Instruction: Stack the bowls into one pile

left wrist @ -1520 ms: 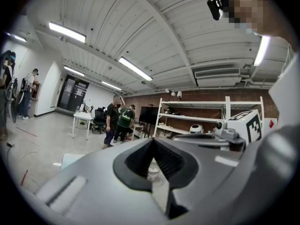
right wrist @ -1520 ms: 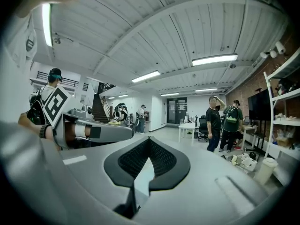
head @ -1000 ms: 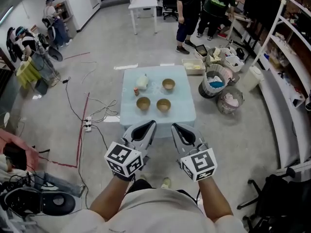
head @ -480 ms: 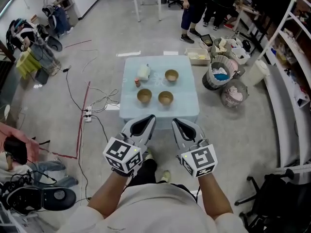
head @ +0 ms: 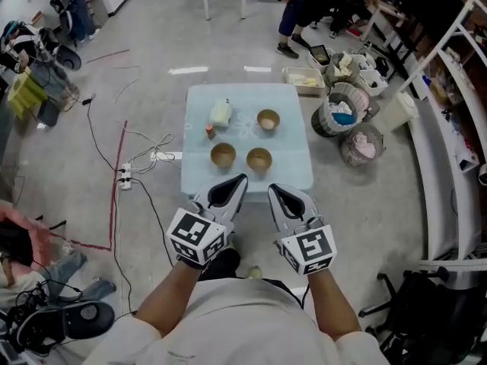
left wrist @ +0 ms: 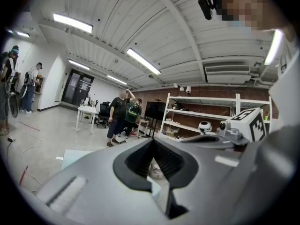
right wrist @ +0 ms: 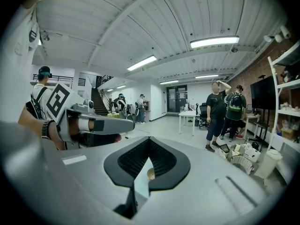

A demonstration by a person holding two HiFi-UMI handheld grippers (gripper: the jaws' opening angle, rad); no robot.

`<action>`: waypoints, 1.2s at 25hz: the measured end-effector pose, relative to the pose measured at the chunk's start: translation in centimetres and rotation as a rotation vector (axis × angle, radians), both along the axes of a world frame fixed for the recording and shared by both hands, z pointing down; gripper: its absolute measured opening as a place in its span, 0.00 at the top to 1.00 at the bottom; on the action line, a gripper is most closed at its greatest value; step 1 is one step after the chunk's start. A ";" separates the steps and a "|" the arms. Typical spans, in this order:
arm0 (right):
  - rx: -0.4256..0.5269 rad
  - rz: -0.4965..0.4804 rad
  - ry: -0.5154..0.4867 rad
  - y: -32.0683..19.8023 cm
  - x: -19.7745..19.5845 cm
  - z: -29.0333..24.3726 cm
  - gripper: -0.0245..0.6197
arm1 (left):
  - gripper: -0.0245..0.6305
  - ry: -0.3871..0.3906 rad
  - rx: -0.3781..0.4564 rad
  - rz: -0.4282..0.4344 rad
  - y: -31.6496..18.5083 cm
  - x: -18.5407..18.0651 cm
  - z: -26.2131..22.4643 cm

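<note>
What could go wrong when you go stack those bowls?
1. The three bowls sit apart; moving one could knock the bottle or small jar beside them.
2. The left gripper and right gripper are shut and must open first, or they would just shove a bowl.
3. Cables lie left of the table: you might trip.

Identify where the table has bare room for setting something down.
Bare: the table strip right of the far bowl and near right bowl; also its far right corner. Crowded: the left half, with white bottle, small container and near left bowl.
</note>
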State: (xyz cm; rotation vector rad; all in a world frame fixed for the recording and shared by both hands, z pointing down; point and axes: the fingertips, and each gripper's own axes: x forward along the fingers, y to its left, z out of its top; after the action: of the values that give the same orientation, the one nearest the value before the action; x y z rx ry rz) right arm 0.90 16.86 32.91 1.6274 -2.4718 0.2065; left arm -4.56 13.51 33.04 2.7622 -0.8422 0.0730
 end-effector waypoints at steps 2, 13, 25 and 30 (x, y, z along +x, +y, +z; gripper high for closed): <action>-0.014 0.009 0.020 -1.8 -0.6 1.1 0.95 | 0.95 -0.003 -0.002 0.012 -1.8 -0.4 0.9; -0.140 0.067 0.123 -8.2 -2.3 8.2 0.95 | 0.95 -0.036 -0.063 0.102 -8.2 -1.1 7.1; -0.323 0.010 0.251 -11.7 -0.9 19.5 0.94 | 0.95 -0.095 -0.148 0.131 -11.6 0.5 14.7; -0.408 -0.060 0.348 -12.8 0.3 26.0 0.94 | 0.95 -0.136 -0.204 0.111 -13.3 1.6 18.5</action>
State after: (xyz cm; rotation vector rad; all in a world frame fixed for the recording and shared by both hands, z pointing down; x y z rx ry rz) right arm 1.19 4.04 58.90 1.2923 -2.0498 0.3588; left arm -2.96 0.17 51.50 2.6312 -0.6709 0.3505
